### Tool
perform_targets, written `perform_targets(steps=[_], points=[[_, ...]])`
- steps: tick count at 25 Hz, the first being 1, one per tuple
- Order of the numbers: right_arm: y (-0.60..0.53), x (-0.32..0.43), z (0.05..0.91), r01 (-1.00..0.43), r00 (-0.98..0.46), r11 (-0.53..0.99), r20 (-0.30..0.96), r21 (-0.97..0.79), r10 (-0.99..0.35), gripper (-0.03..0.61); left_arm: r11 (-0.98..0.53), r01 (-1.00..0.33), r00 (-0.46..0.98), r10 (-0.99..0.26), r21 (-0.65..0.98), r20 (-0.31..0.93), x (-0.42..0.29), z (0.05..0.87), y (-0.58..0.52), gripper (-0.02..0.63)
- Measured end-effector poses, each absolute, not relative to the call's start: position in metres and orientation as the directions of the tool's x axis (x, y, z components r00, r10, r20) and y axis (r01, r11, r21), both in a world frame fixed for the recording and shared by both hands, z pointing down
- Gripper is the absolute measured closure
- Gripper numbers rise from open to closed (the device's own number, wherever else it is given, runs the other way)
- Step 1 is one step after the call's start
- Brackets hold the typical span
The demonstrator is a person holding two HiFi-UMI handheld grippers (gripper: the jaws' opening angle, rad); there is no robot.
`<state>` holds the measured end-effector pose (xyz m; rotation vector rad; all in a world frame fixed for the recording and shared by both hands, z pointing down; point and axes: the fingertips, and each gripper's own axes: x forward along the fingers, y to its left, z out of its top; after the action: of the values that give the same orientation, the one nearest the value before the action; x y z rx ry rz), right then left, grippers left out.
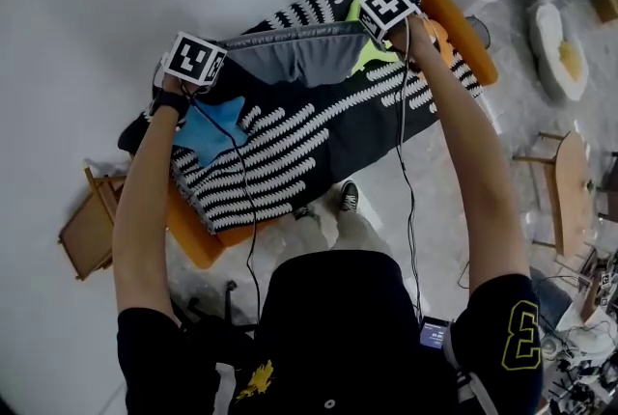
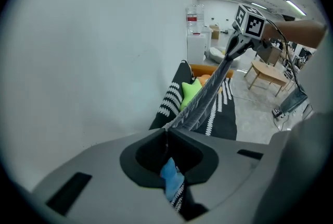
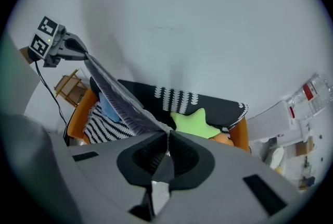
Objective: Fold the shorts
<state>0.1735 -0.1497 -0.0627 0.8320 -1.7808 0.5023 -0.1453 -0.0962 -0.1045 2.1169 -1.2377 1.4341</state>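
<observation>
The left gripper (image 2: 166, 133) is clenched on one end of a pair of plain grey fabric shorts (image 1: 299, 51). The shorts are stretched taut between both grippers, above a black blanket with white stripes (image 1: 290, 152) that covers an orange couch (image 1: 468, 37). A blue star-shaped cushion (image 1: 214, 128) lies near the left end and a lime-green star-shaped cushion (image 1: 372, 64) near the right. The right gripper (image 3: 167, 138) is clamped on the shorts' other end.

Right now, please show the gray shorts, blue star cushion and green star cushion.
gray shorts (image 1: 299, 56): head view, middle of cloth.
blue star cushion (image 1: 214, 128): head view, its centre.
green star cushion (image 3: 195, 123): right gripper view, centre.
</observation>
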Motion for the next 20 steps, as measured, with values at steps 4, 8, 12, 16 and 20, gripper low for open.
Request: perform_targets(steps=[4, 8, 12, 16, 20], points=[[-0.131, 0.175, -0.064, -0.737, -0.240, 0.675, 0.922, 0.029, -0.303, 0.546, -0.568, -0.792, 0.138, -0.524, -0.224, 0.841, -0.143, -0.109, -0.077, 0.588], [-0.103, 0.181, -0.045, -0.744, -0.272, 0.668, 0.911, 0.004, -0.309, 0.546, -0.562, -0.800, 0.161, -0.537, -0.209, 0.828, -0.138, -0.088, -0.047, 0.588], [-0.056, 0.193, 0.008, -0.757, -0.272, 0.653, 0.921, -0.025, -0.280, 0.545, -0.575, -0.794, 0.162, -0.512, -0.196, 0.844, -0.127, -0.031, -0.001, 0.588], [-0.002, 0.203, 0.087, -0.779, -0.261, 0.626, 0.929, -0.042, -0.262, 0.545, -0.558, -0.810, 0.156, -0.502, -0.181, 0.851, -0.116, 0.046, 0.045, 0.586], [0.079, 0.206, 0.199, -0.805, -0.219, 0.590, 0.959, -0.072, -0.182, 0.546, -0.568, -0.809, 0.139, -0.435, -0.152, 0.890, -0.112, 0.153, 0.114, 0.586]])
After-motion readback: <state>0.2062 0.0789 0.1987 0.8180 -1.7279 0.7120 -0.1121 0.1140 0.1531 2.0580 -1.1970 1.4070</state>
